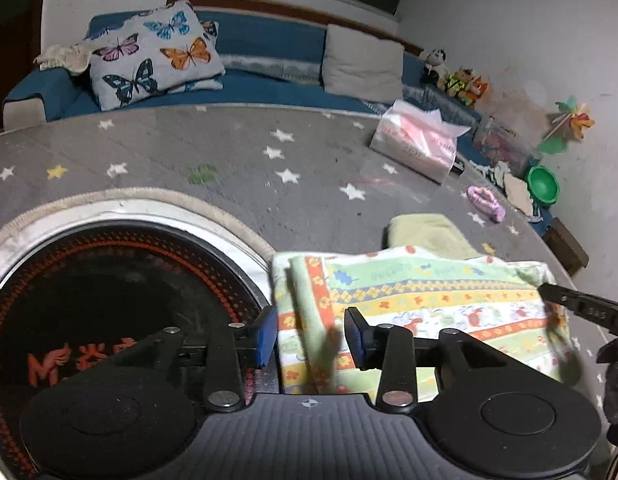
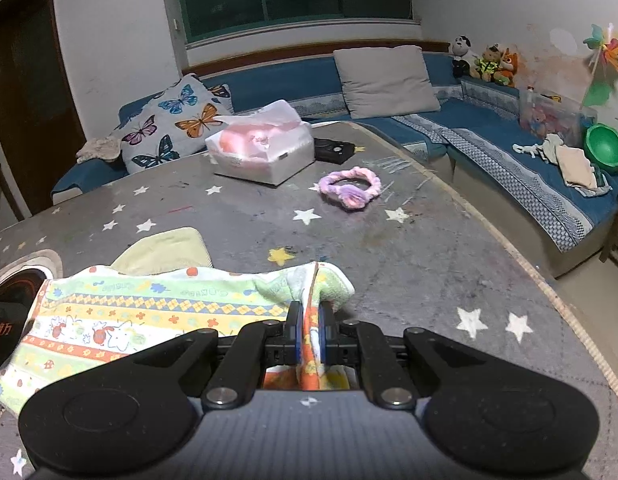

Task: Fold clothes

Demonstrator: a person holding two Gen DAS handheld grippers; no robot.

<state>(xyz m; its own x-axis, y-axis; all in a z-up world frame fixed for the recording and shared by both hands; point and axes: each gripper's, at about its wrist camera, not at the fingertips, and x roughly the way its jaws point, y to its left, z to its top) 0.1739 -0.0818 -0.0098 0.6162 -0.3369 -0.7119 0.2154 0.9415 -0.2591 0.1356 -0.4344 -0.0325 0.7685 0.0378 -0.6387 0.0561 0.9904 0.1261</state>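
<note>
A patterned cloth (image 1: 421, 304) with green, yellow and orange stripes lies partly folded on the grey star table (image 1: 229, 160). My left gripper (image 1: 311, 334) is open, its blue pads on either side of the cloth's left folded edge, not pinching it. My right gripper (image 2: 311, 332) is shut on the cloth's right corner (image 2: 313, 292), which bunches up between the pads. The cloth spreads left in the right wrist view (image 2: 149, 312). A pale yellow-green cloth (image 1: 429, 236) lies just behind it, also in the right wrist view (image 2: 165, 252).
A round built-in heater (image 1: 101, 312) sits in the table at the left. A tissue box (image 2: 261, 148), a purple headband (image 2: 349, 188) and a black object (image 2: 333, 148) lie further back. A blue sofa (image 2: 509, 148) with cushions and toys wraps around the table.
</note>
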